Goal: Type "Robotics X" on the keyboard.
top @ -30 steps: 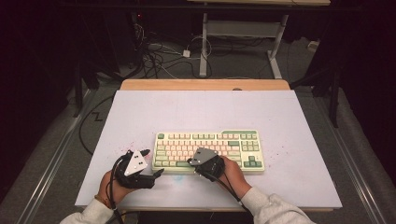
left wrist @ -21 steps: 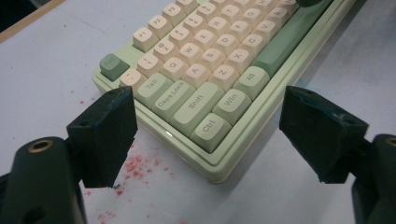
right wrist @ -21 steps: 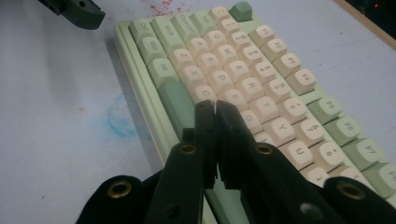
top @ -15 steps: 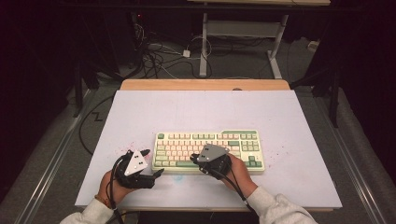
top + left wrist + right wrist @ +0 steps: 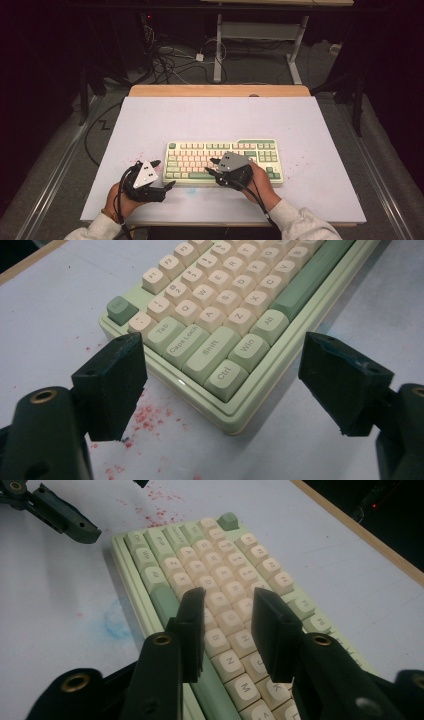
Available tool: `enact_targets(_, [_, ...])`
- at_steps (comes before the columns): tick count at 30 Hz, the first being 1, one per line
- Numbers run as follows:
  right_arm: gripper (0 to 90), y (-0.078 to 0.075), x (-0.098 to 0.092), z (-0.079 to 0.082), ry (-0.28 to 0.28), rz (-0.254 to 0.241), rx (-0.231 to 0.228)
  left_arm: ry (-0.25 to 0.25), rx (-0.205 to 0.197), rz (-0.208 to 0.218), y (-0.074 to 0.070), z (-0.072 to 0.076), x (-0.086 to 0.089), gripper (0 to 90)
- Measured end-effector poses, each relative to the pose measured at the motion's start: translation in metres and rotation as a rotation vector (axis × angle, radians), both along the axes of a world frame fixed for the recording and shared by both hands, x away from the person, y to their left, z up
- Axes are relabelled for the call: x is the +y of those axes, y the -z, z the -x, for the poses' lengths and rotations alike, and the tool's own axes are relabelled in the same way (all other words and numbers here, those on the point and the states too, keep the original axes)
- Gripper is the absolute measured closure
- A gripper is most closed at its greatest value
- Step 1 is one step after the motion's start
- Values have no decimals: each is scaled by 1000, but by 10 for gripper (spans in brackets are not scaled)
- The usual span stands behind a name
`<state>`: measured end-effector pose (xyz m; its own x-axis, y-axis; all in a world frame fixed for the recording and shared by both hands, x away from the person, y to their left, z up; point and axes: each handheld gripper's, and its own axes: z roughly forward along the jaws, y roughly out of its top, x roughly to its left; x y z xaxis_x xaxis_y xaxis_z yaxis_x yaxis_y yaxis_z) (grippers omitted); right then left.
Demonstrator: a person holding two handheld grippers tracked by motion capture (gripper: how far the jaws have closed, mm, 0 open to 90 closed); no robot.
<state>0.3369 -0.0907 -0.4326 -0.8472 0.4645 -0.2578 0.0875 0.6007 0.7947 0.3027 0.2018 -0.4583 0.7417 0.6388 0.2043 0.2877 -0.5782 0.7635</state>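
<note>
White tabletop (image 5: 320,130), dark room behind, tangled cables on the floor beyond it.

Near the table's front edge lay the green-and-cream keyboard (image 5: 225,155). The right gripper (image 5: 214,167) hung over its middle keys and hid part of the lower rows; its jaws had just been opening and stood partly apart with nothing pinched between them. The left gripper (image 5: 164,174) sat just off the keyboard's left end, jaws spread wide, the Ctrl corner showing between them without contact. Red specks (image 5: 145,417) dotted the table beside that corner. The keyboard's far end was cut off in both gripper views.
</note>
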Motion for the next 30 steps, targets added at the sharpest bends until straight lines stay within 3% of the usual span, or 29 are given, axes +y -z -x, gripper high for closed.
enact_targets(8, [429,-3,-4,2,13,-12,-20,1,-3,0,-1,1,0,187])
enact_targets(13, [350,-5,-8,4,17,-23,-28,1,7,3,-1,1,0,187])
enact_targets(30, [269,-11,-26,10,46,-50,-64,-1,-7,5,-3,1,0,190])
